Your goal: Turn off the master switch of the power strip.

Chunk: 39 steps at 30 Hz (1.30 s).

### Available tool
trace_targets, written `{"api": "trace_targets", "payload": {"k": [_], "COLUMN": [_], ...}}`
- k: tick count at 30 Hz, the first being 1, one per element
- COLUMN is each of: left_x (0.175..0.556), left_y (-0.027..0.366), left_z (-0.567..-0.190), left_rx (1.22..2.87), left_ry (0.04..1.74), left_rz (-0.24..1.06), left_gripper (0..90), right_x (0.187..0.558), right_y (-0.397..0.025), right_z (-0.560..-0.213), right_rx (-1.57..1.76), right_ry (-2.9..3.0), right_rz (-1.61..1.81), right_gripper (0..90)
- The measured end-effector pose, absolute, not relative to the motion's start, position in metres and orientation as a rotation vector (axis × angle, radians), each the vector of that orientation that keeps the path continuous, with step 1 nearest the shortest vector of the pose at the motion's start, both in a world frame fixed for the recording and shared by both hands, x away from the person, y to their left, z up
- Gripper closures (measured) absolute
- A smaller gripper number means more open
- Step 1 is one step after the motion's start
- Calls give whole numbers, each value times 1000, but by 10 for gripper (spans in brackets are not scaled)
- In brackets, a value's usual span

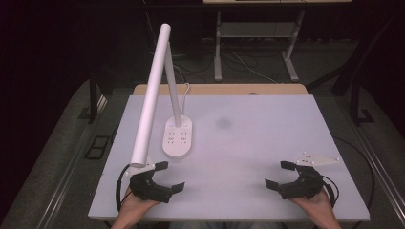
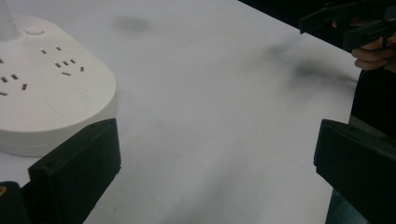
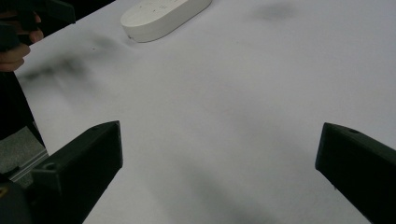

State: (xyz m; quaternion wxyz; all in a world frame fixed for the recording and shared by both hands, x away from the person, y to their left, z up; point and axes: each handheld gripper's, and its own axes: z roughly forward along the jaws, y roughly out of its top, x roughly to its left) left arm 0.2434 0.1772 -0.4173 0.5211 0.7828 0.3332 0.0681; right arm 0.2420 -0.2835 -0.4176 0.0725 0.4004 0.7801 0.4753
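The lamp's long head [image 1: 152,95] hides the left hand-held gripper's [image 1: 165,177] plate.

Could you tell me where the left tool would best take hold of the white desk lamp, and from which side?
Probably the thin upright stem just above the oval base. It is narrow enough for the open jaws of the left tool, while the base with its sockets looks too broad. Come from the near side, jaws level, staying right of the long lamp head, which slopes down toward that tool.
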Motion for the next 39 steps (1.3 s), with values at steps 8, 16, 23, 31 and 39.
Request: {"api": "trace_targets", "payload": {"k": [8, 16, 23, 31, 39], "left_x": [247, 251, 256, 263, 273], "left_y": [181, 184, 187, 194, 201], "left_z": [-409, -404, -399, -395, -389], "left_rx": [1875, 1873, 1880, 1898, 1906], "left_ry": [799, 801, 814, 827, 848], "left_rz": [163, 154, 145, 147, 147], "left_gripper": [0, 7, 7, 7, 7], "right_x": [242, 242, 241, 241, 241], "right_y": [-284, -283, -283, -284, -284], "right_z": [-418, -418, -418, -419, -419], "right_rx": [1196, 1195, 1199, 1200, 1200], "right_ry": [2346, 2354, 2354, 2351, 2352], "right_rz": [1426, 1422, 1421, 1423, 1423], "right_gripper": [0, 0, 0, 0, 0]}}
